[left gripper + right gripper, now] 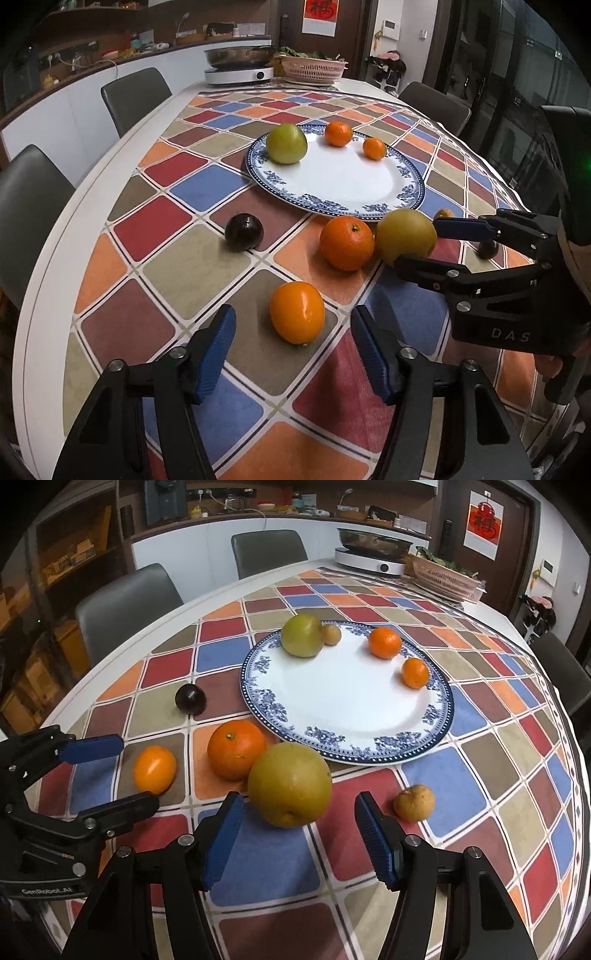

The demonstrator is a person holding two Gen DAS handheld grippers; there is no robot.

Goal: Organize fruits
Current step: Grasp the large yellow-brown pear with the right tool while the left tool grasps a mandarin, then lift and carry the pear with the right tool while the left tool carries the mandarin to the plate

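Both tools are released and poised for pickup: the left tool (pixel 293 354) is aimed at the persimmon (pixel 297 312), the right tool (pixel 299 834) at the pear (pixel 290 784), both on the tabletop (pixel 48 295) near the plate (pixel 369 214). Lowering, then clenching, is called for next.

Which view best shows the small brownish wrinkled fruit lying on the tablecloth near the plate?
The right wrist view: the small brownish wrinkled fruit lies fully visible, right of the right gripper. In the left wrist view only a sliver shows behind the large yellow-green round fruit.
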